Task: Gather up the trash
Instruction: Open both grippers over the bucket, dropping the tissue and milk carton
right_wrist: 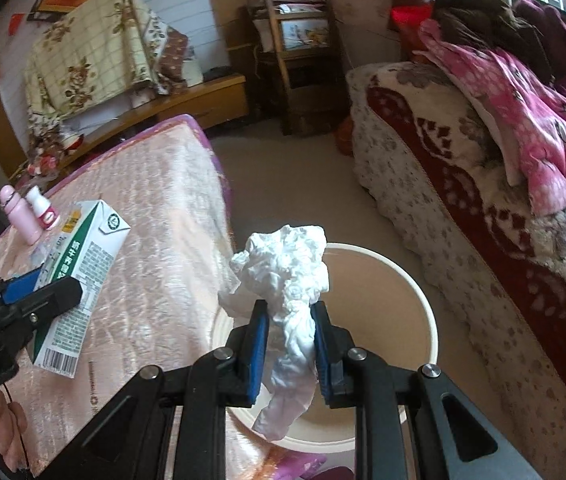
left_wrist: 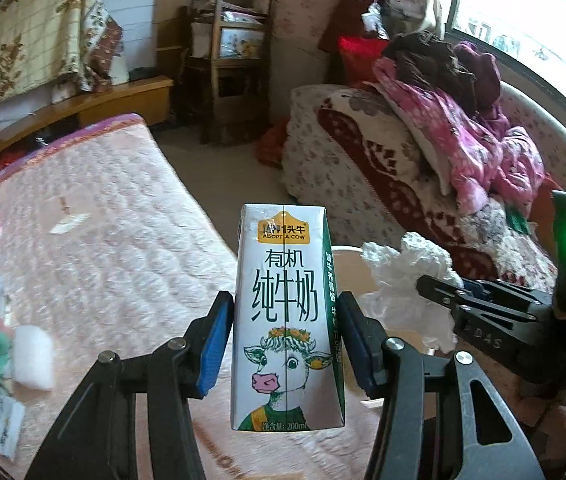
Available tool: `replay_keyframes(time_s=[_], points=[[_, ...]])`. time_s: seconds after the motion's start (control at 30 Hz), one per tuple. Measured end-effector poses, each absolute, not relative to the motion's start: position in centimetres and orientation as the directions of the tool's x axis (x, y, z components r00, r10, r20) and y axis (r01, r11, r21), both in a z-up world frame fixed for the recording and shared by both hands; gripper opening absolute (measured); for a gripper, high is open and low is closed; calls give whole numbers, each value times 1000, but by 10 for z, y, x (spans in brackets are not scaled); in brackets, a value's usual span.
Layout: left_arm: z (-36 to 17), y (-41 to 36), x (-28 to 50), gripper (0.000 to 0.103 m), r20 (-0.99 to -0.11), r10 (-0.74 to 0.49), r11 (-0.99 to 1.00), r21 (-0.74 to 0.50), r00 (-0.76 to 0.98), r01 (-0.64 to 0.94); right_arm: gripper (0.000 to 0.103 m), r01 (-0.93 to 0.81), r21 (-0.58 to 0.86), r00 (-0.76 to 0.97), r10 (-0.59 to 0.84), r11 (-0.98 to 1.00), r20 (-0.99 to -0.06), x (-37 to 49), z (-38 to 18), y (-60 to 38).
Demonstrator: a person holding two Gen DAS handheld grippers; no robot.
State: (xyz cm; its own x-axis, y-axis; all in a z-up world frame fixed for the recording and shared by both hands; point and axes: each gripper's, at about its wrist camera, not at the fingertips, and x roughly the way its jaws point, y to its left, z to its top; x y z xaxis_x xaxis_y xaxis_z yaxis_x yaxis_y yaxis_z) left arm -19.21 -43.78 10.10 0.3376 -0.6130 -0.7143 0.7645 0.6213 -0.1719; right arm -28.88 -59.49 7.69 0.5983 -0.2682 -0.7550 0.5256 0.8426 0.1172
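My left gripper [left_wrist: 285, 336] is shut on a white and green milk carton [left_wrist: 285, 320] with a cartoon cow, held upright above the pink mattress edge. The carton also shows in the right wrist view [right_wrist: 83, 276], at the left. My right gripper [right_wrist: 289, 344] is shut on a crumpled white tissue [right_wrist: 287, 276] and holds it over a round cream trash bin [right_wrist: 415, 292] on the floor. The tissue [left_wrist: 407, 264] and the right gripper [left_wrist: 439, 288] also appear to the right in the left wrist view.
A pink quilted mattress [right_wrist: 155, 216] carries a pink bottle [right_wrist: 23, 216], a small white bottle [right_wrist: 45, 208], a white wad [left_wrist: 35, 356] and wrappers [left_wrist: 1, 428]. A sofa with a floral blanket [right_wrist: 463, 184] and pink clothes stands right. A wooden shelf [right_wrist: 295, 48] stands at the back.
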Motion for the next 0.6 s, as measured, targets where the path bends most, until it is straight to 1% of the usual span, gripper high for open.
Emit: replay_keyframes(time_s=[0.13, 0.17, 0.2, 0.27, 0.33, 0.37, 0.4, 0.43, 0.47, 0.6], points=[[94, -450, -194, 55, -713, -631, 598, -198, 305, 777, 25, 562, 103, 578, -301, 821, -759, -292, 72, -602], [93, -452, -194, 58, -715, -633, 596, -205, 297, 776, 25, 568, 105, 575, -301, 817, -761, -292, 70, -604], [91, -454, -194, 67, -718, -635, 593, -215, 286, 776, 25, 577, 106, 565, -302, 810, -768, -291, 68, -607], [88, -455, -193, 77, -716, -644, 590, -240, 270, 771, 26, 592, 103, 546, -304, 800, -781, -290, 63, -612], [87, -452, -193, 77, -707, -655, 588, -256, 267, 767, 30, 604, 119, 538, -293, 788, -790, -291, 58, -617], [86, -451, -192, 77, -709, -652, 590, -252, 269, 767, 37, 611, 134, 537, -284, 780, -794, -292, 55, -619], [86, -450, -192, 77, -713, -645, 595, -243, 274, 766, 58, 613, 145, 540, -278, 776, -795, -293, 54, -620], [86, -447, -192, 77, -717, -637, 601, -233, 283, 764, 73, 612, 150, 544, -276, 777, -792, -294, 53, -620], [86, -445, -190, 77, -719, -633, 605, -229, 287, 763, 84, 608, 154, 553, -276, 779, -786, -295, 53, -618], [85, -432, -184, 77, -724, -616, 633, -221, 310, 742, 83, 595, 127, 549, -285, 794, -786, -291, 53, -611]])
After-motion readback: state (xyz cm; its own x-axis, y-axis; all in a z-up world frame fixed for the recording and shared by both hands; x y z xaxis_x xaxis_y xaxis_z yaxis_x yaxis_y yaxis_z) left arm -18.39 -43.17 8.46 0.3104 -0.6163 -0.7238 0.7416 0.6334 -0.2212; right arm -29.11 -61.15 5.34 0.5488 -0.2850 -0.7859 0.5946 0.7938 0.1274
